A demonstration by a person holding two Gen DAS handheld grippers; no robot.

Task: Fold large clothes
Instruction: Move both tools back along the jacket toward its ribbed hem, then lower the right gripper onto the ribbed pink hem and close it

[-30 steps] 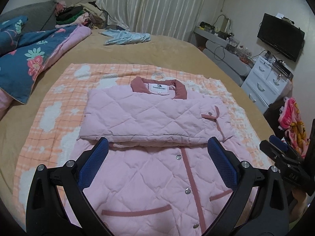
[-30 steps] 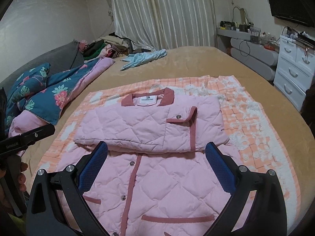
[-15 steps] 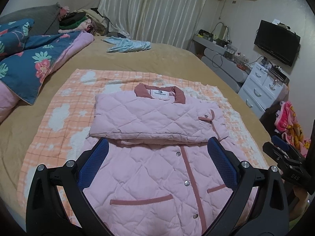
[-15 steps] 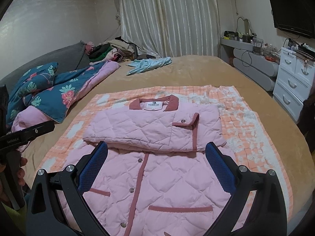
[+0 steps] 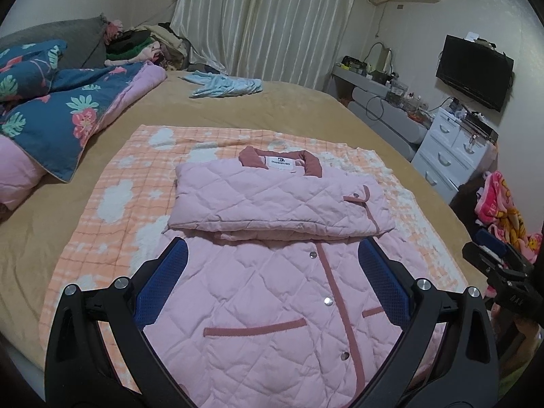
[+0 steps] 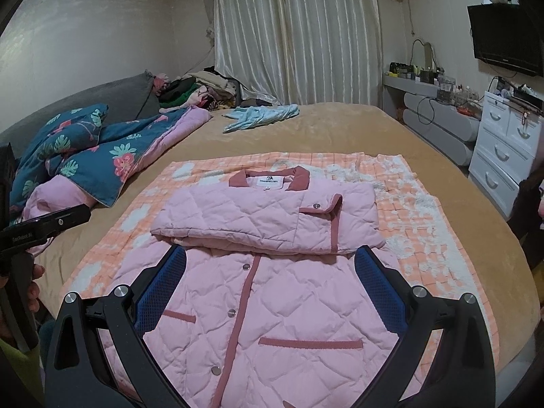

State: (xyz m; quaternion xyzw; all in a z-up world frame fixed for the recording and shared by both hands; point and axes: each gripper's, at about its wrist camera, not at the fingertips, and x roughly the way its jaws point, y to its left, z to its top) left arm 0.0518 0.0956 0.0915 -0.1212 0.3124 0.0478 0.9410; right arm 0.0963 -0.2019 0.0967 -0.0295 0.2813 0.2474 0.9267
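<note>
Pink jacket point(image 5: 272, 289) lengthwise, collar toward curtains. Right claw point(image 5: 489, 255) visible only from left view. Both claws spread wide, left claw point(image 5: 272, 250) too, holding nothing.

Item: you've got a pink quilted jacket point(image 5: 272, 292) w/ dusty-rose collar, trim and pocket welts, silver snaps.
Pose: flat, front up, snapped shut; collar at far end, hem nearest you.
Fold state: both sleeves folded across the chest, stacked in a band below the collar.
Spot: mid-bed, on the orange-and-white checked blanket point(image 5: 119, 197).
</note>
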